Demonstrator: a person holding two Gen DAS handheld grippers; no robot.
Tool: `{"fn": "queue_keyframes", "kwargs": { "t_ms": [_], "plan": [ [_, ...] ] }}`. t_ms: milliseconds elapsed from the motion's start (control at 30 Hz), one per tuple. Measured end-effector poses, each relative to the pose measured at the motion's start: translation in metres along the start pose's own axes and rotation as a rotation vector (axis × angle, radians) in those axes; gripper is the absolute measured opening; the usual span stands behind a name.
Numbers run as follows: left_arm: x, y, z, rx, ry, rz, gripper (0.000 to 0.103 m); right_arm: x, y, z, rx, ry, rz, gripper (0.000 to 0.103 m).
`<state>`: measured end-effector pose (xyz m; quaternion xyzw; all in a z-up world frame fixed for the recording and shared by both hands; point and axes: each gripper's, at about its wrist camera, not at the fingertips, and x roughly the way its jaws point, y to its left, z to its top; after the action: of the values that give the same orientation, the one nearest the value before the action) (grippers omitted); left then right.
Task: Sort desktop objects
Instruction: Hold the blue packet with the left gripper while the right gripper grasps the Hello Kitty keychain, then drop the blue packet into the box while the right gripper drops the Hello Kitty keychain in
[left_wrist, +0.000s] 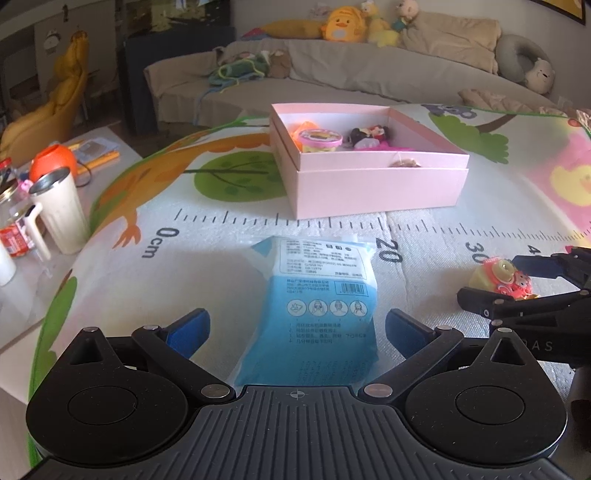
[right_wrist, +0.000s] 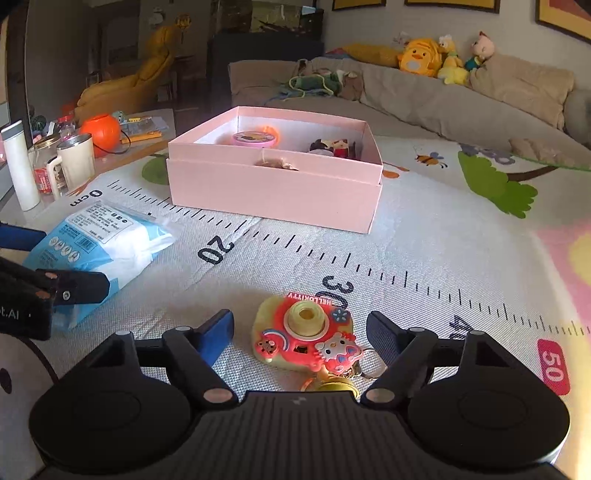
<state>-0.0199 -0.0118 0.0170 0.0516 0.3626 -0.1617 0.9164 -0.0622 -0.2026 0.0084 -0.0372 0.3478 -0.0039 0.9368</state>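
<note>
Both hand-held grippers hover low over the play mat (left_wrist: 110, 206), each with jaws spread and nothing clamped. Left gripper (left_wrist: 297, 332) straddles the near end of a blue and white packet (left_wrist: 317, 295); its blue pads stand clear of the packet's sides. Right gripper (right_wrist: 300, 334) brackets a red and yellow toy camera (right_wrist: 304, 334), with a gap showing between each finger and the toy, so the toy lies loose on the mat.

Going by size, the mat comes first: it is printed with a ruler scale, green trees and an orange animal, and everything else rests on it. Beyond it runs a grey sofa (left_wrist: 369, 70) with a yellow duck plush (left_wrist: 341, 24) and other soft toys along its back.

Next is the pink box (left_wrist: 369, 184), open-topped, standing on the mat past the ruler line, well apart from both grippers. Inside it sit a round pink tub (left_wrist: 320, 137) and a small dark figurine (left_wrist: 367, 136), side by side toward the far wall.

The packet lies flat between the "0cm" and "20" marks, label side up, printed with a barcode. The toy camera lies near the "30" mark, face up, a keyring and gold bell trailing from its near edge.

Off the mat's left edge, a cream mug (left_wrist: 61, 210) and an orange round pot (left_wrist: 53, 160) stand on a low table.
</note>
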Motion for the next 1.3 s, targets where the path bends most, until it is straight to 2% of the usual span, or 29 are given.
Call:
{"fn": "queue_keyframes", "kwargs": {
  "t_ms": [133, 200, 233, 300, 333, 467, 600, 733, 800, 900, 1000, 1100, 1200, 1233, 1267, 1300],
  "plan": [
    [0.003, -0.011, 0.004, 0.034, 0.007, -0.022, 0.103, -0.002, 0.002, -0.004, 0.007, -0.009, 0.013, 0.070],
    [0.006, -0.019, 0.008, 0.064, 0.001, -0.016, 0.103, -0.006, 0.007, -0.004, -0.016, -0.013, 0.019, 0.058],
    [0.007, -0.022, 0.010, 0.072, 0.003, -0.007, 0.102, -0.007, 0.009, -0.003, -0.024, -0.007, 0.027, 0.058],
    [0.012, -0.024, 0.013, 0.071, 0.016, 0.004, 0.091, -0.009, 0.011, -0.003, -0.035, 0.001, 0.033, 0.058],
    [0.014, -0.024, 0.014, 0.067, 0.030, 0.005, 0.081, -0.009, 0.010, -0.003, -0.031, 0.005, 0.038, 0.058],
    [0.019, -0.019, 0.011, 0.053, 0.063, 0.016, 0.065, -0.009, 0.006, -0.001, -0.001, 0.026, 0.056, 0.058],
    [0.010, -0.016, 0.005, 0.049, 0.071, 0.003, 0.062, -0.014, 0.006, -0.001, -0.004, 0.049, 0.082, 0.058],
    [-0.010, -0.018, -0.008, 0.109, 0.090, -0.041, 0.061, -0.029, 0.005, 0.001, -0.038, 0.085, 0.142, 0.058],
    [-0.022, -0.019, -0.010, 0.135, 0.096, -0.060, 0.060, -0.045, 0.001, 0.008, -0.074, 0.068, 0.159, 0.058],
    [-0.039, -0.017, 0.009, 0.146, 0.038, -0.079, 0.059, -0.076, -0.016, 0.032, -0.085, -0.006, 0.158, 0.058],
    [-0.050, -0.018, 0.052, 0.146, -0.075, -0.087, 0.059, -0.108, -0.037, 0.068, -0.051, -0.117, 0.161, 0.057],
    [-0.045, -0.031, 0.095, 0.195, -0.183, -0.068, 0.059, -0.129, -0.053, 0.103, -0.045, -0.226, 0.143, 0.057],
    [-0.023, -0.048, 0.135, 0.252, -0.272, -0.064, 0.060, -0.133, -0.061, 0.131, -0.055, -0.295, 0.114, 0.057],
    [-0.013, -0.053, 0.145, 0.280, -0.313, -0.062, 0.065, -0.131, -0.062, 0.139, -0.061, -0.311, 0.105, 0.057],
    [0.002, -0.059, 0.154, 0.309, -0.344, -0.042, 0.077, -0.127, -0.063, 0.146, -0.065, -0.323, 0.097, 0.057],
    [0.019, -0.062, 0.160, 0.325, -0.334, -0.016, 0.081, -0.121, -0.064, 0.153, -0.063, -0.326, 0.088, 0.057]
  ]
}}
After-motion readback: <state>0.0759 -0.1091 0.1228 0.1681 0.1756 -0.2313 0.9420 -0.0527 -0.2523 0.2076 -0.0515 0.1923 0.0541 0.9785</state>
